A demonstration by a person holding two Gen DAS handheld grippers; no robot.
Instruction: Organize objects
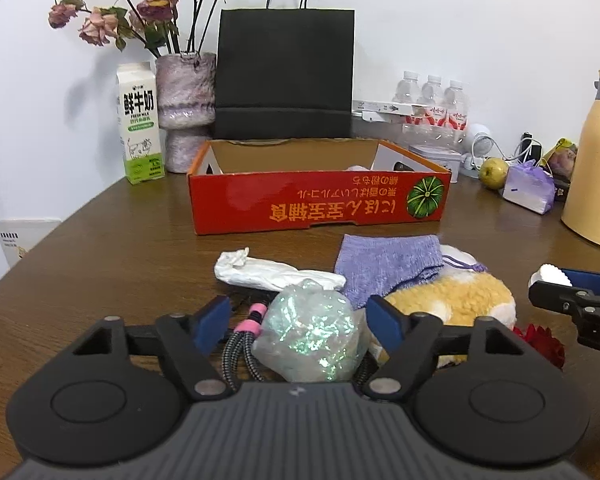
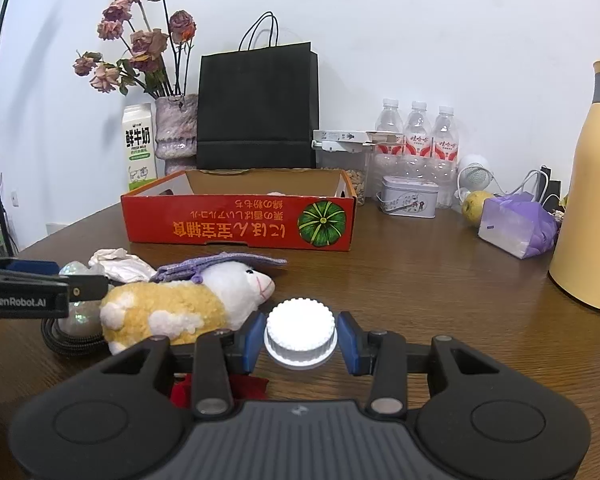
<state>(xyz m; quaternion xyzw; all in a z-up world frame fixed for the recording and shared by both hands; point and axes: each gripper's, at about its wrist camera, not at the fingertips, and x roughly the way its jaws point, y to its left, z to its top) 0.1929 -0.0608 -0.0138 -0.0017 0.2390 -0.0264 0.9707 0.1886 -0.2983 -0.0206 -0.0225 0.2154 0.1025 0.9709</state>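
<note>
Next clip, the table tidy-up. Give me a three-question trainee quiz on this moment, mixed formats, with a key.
1. Multiple choice: what sits between the fingers of the right gripper?
A. a milk carton
B. a white ribbed cap
C. a green apple

2. True or false: the plush toy lies inside the red cardboard box.

3. Fill in: the left gripper straddles a shiny crinkled ______ that rests on a braided cable.

Key
1. B. The blue pads flank the cap on both sides.
2. False. It lies on the table, in front of the box.
3. Ball; whether the pads press it cannot be told.
</note>
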